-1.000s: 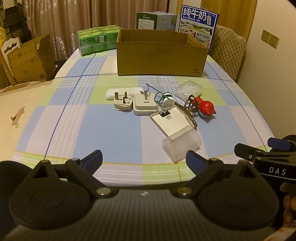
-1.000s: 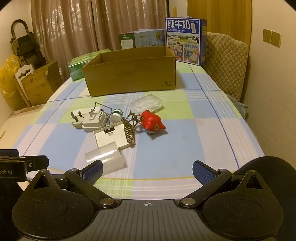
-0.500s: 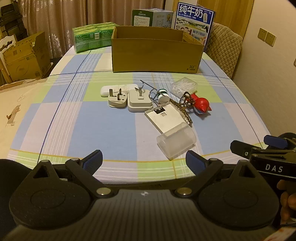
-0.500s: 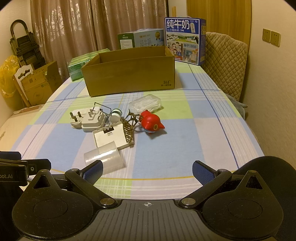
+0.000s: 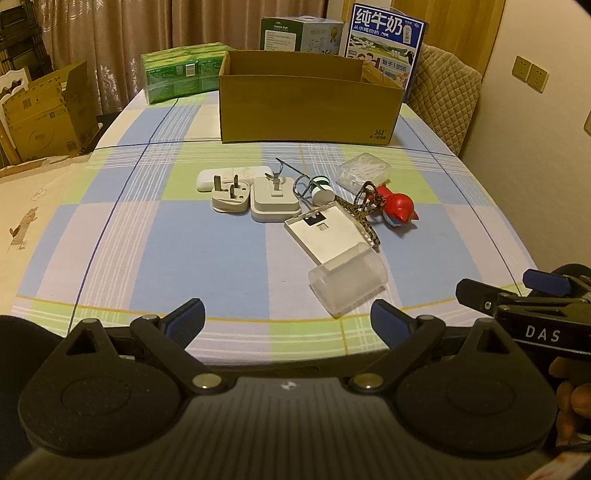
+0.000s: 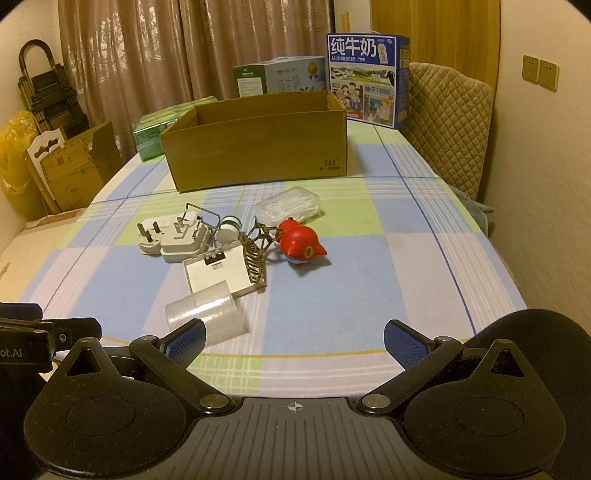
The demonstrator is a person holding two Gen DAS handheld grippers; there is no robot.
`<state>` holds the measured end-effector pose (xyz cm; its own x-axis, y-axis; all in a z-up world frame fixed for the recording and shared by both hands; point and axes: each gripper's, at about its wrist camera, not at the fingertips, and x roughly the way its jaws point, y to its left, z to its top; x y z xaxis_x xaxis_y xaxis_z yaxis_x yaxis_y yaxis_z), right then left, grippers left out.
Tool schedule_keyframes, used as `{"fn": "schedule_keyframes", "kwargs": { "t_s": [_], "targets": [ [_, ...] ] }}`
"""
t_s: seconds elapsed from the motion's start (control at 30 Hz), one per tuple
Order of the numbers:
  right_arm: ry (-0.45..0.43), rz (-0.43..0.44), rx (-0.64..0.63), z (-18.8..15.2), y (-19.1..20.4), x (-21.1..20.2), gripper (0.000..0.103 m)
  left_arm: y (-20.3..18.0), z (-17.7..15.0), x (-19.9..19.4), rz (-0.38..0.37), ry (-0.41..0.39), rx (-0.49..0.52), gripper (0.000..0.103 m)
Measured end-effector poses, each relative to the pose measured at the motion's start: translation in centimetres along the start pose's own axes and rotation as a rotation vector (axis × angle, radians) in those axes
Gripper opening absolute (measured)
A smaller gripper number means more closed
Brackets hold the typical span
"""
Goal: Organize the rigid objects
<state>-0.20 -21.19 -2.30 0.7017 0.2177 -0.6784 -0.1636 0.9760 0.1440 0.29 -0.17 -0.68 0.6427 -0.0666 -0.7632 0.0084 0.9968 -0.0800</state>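
A pile of small objects lies mid-table: a clear plastic box (image 5: 347,282) (image 6: 205,314) nearest me, a white flat plate (image 5: 325,232), two white plug adapters (image 5: 229,197) (image 5: 274,199), a red bird toy (image 5: 399,210) (image 6: 299,243) with a braided strap, a clear case of cotton swabs (image 5: 364,170) and a small white bottle (image 5: 320,190). An open cardboard box (image 5: 308,99) (image 6: 258,138) stands behind them. My left gripper (image 5: 288,319) is open and empty, just short of the clear box. My right gripper (image 6: 293,338) is open and empty at the near table edge.
A green package (image 5: 181,72), a blue milk carton (image 5: 386,40) and a pale carton (image 5: 295,33) stand at the table's far end. A quilted chair (image 6: 447,122) is at the far right. Cardboard boxes (image 5: 44,110) stand on the floor to the left.
Both grippers have moved slightly forward toward the pile, so the objects look a little nearer. Both stay open and nothing on the table has moved.
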Motion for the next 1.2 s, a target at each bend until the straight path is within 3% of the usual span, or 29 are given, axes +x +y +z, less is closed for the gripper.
{"fn": "schedule_keyframes", "kwargs": {
  "t_s": [1.2],
  "targets": [
    [0.019,0.009,0.021,0.0,-0.27,0.54,0.101,-0.17,0.37,-0.02,-0.021,0.007,-0.002,0.095]
  ]
}}
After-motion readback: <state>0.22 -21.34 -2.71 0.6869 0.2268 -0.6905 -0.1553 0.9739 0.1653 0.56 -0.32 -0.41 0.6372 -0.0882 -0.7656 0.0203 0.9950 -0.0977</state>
